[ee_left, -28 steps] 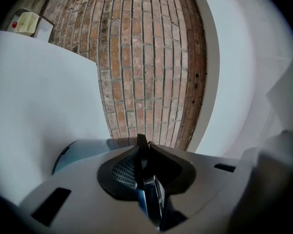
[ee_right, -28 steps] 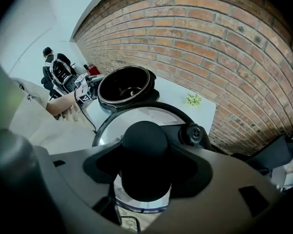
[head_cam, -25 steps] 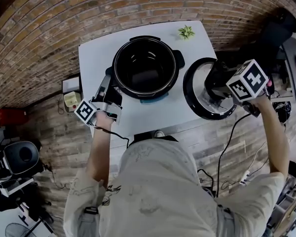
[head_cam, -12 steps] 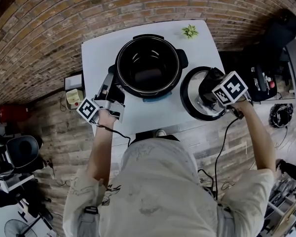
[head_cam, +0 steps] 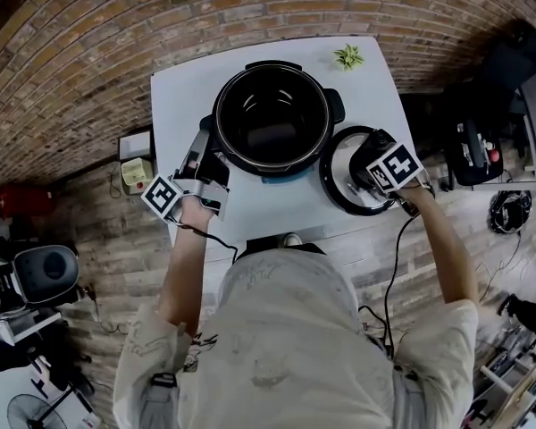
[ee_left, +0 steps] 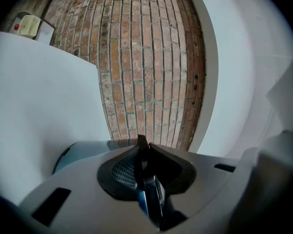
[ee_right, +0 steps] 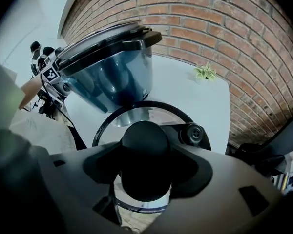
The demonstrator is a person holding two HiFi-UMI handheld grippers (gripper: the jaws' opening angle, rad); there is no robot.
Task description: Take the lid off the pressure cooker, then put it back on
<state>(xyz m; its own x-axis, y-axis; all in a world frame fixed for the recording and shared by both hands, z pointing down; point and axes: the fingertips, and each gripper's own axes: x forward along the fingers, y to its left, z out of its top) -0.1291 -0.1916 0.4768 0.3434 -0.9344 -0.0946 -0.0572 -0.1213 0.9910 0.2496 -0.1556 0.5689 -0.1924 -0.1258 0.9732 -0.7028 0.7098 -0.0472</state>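
The pressure cooker pot (head_cam: 272, 119) stands open on the white table (head_cam: 183, 105), its dark inner bowl showing. My left gripper (head_cam: 204, 161) is at the pot's left side, and in the left gripper view its jaws (ee_left: 144, 165) are shut on the thin black side handle (ee_left: 150, 194). The round lid (head_cam: 344, 186) lies low over the table's right front part, just right of the pot. My right gripper (head_cam: 371, 177) points down and is shut on the lid's black knob (ee_right: 145, 150). The lid's rim (ee_right: 136, 108) and the pot (ee_right: 107, 67) show beyond. Whether the lid touches the table I cannot tell.
A small green plant (head_cam: 349, 57) sits at the table's far right corner. Black equipment (head_cam: 478, 141) stands right of the table, close to the lid. A switch box (head_cam: 134, 172) lies on the floor at the left. A brick wall runs behind the table.
My right gripper has come down and to the left with the lid, closer to the pot and the tabletop. The left gripper has stayed on the pot's handle.
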